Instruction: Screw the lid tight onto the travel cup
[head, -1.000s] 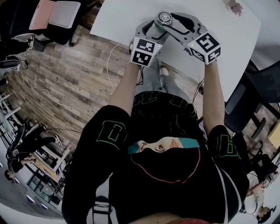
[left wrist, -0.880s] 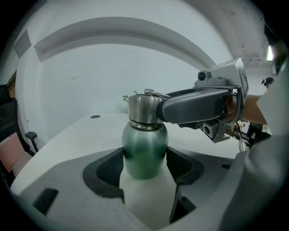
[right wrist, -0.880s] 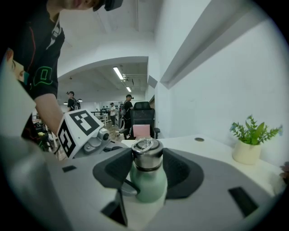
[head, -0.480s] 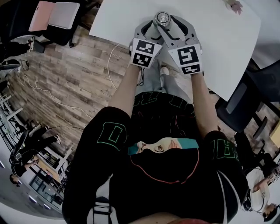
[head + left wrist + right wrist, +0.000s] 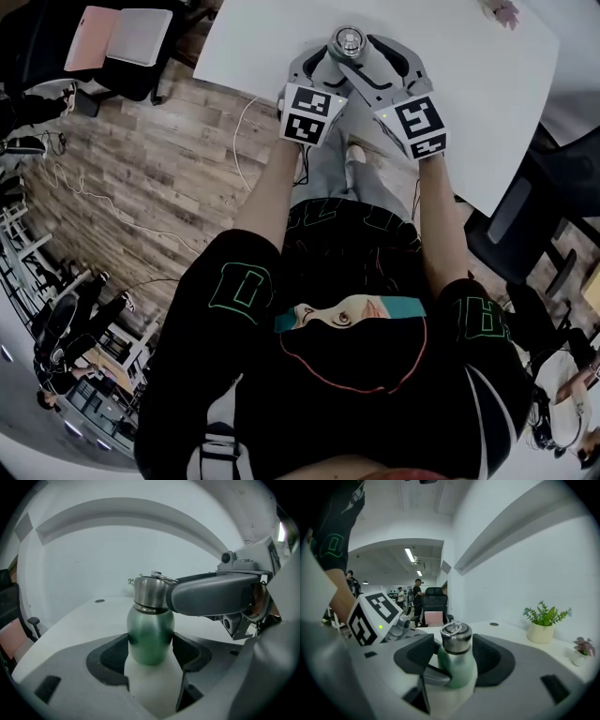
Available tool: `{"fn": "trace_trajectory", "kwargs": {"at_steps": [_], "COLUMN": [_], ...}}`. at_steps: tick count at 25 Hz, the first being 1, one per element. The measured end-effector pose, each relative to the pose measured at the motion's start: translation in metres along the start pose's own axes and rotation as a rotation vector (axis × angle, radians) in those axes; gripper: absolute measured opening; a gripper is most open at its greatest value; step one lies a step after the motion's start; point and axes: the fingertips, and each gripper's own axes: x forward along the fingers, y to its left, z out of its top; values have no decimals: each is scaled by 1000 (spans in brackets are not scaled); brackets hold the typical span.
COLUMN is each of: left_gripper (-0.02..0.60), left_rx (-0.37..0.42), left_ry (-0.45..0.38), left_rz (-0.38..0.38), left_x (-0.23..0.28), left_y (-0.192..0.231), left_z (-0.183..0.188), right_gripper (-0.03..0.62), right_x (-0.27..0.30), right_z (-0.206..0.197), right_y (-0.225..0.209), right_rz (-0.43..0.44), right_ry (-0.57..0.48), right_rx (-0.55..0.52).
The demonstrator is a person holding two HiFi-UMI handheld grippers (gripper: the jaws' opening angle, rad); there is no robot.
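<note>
The travel cup [image 5: 349,39] stands on the white table [image 5: 469,66]; it has a green body [image 5: 149,634] and a steel lid [image 5: 456,637] with a ring on top. My left gripper [image 5: 150,648] is shut on the green body, its black pads [image 5: 115,656] pressing both sides. My right gripper [image 5: 457,656] reaches in from the right at lid height. Its jaws have just been opening, and the lid now stands between them with a small gap to the pads [image 5: 494,660]. In the head view both the left gripper [image 5: 337,52] and the right gripper [image 5: 364,49] meet at the cup.
A potted green plant [image 5: 543,620] and a small pink plant [image 5: 581,648] stand further along the table. A black office chair [image 5: 525,216] sits at the table's right, and wooden floor with a cable [image 5: 239,122] lies to the left.
The right gripper swung from the cup's right side round toward the person, then a little back to the right. The left gripper and the cup stayed put.
</note>
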Motion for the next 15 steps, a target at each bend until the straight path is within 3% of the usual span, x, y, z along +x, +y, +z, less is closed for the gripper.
{"fn": "trace_trajectory", "kwargs": {"at_steps": [8, 12, 15], "left_gripper": [304, 304, 304], "left_rx": [6, 5, -3], "left_ry": [6, 5, 4], "left_rz": [-16, -18, -21], "left_x": [-1, -1, -2], "left_y": [-1, -2, 1], "left_z": [0, -1, -1], "right_gripper": [250, 220, 208], "right_x": [-2, 0, 3], "right_z": [-1, 1, 2], "right_y": [-13, -10, -7], "right_rz": [218, 279, 269], "right_ry": [-13, -22, -31], "right_rx": [-4, -7, -13]}}
